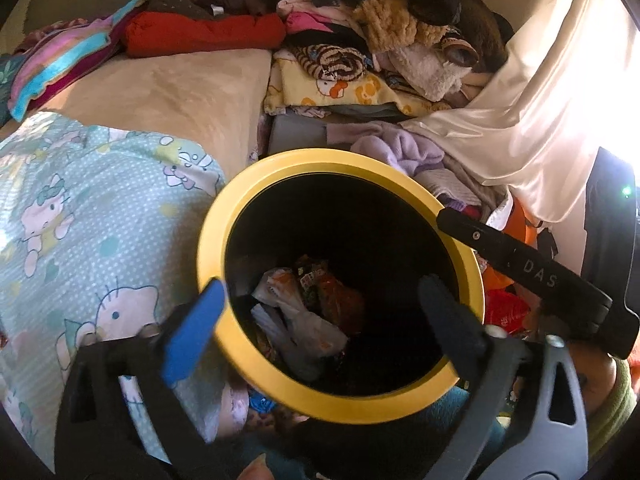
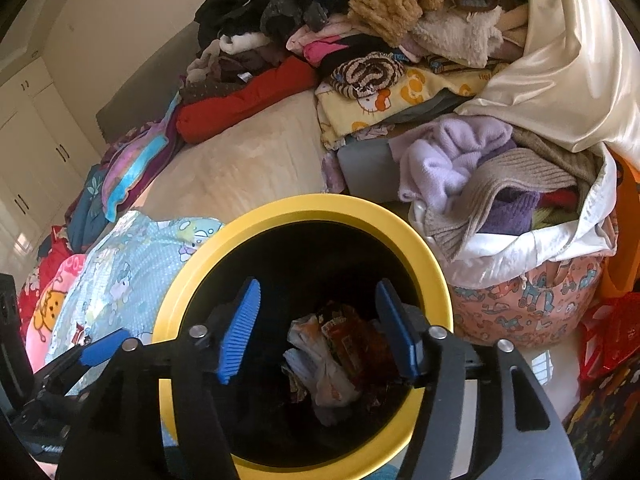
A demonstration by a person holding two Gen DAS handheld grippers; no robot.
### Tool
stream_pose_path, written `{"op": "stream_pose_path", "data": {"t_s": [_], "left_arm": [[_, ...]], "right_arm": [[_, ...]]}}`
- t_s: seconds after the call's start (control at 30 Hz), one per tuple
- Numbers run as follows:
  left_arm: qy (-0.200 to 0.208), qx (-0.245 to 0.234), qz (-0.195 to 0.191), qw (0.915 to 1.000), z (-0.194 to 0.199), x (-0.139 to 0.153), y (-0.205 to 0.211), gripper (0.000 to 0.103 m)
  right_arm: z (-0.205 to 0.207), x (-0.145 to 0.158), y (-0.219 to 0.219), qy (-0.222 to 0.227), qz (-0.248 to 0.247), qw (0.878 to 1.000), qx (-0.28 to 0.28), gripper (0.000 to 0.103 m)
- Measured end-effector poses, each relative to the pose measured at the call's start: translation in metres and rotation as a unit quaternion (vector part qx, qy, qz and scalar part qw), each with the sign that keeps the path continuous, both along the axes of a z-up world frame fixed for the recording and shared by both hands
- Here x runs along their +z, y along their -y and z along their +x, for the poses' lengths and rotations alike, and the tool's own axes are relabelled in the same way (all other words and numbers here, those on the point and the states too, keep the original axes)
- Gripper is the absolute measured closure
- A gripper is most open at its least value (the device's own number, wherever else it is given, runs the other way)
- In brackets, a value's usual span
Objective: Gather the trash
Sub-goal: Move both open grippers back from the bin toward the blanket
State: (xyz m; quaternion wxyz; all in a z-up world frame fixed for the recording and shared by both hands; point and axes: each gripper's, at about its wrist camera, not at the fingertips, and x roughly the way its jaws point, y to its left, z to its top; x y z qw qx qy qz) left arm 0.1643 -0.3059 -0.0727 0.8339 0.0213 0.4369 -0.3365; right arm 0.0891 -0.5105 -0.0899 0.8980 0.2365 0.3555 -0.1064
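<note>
On the bed, at frame left: light blue cartoon-print quilt (image 1: 92, 240), bunched, just beside the bin's rim.
Upper left: striped pink-and-blue cloth (image 1: 60, 64); red folded cloth (image 1: 204, 34) to its right, on the tan bed sheet (image 1: 160, 92).
Centre: trash bin (image 1: 224, 336), yellow rim, black inside, open top facing both cameras.
Trash: crumpled wrappers (image 1: 304, 312) and white plastic lying at the bin's bottom, loose, not touching either tool.
Left tool (image 1: 320, 312): jaws wide apart, nothing between the pads; blue pad outside the rim at lower left, the other finger over the bin's mouth.
Right tool (image 2: 318, 328): over the bin's mouth in the right wrist view, jaws apart, blue pads clear of the wrappers seen between them far below.
Upper right: piled clothes (image 2: 380, 12); lilac fleece (image 2: 448, 160) beside the rim.
Right edge: cream curtain (image 1: 540, 112); red plastic bag (image 2: 612, 332) low down.
</note>
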Motion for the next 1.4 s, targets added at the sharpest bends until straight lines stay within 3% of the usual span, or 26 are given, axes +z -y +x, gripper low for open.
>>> {"op": "stream_pose_path", "data": {"t_s": [0.27, 0.83, 1.4], "left_arm": [[0.009, 0.031, 0.0, 0.9995, -0.004, 0.011, -0.022, 0.01], [0.043, 0.104, -0.017, 0.9936, -0.002, 0.036, -0.095, 0.011], [0.082, 0.182, -0.026, 0.9795, 0.0, 0.052, -0.169, 0.011]], "right_arm": [[-0.002, 0.014, -0.008, 0.009, -0.021, 1.0, -0.002, 0.029], [0.004, 0.039, -0.06, 0.022, -0.075, 0.996, 0.047, 0.027], [0.005, 0.065, -0.146, 0.057, -0.133, 0.982, 0.124, 0.015]]}}
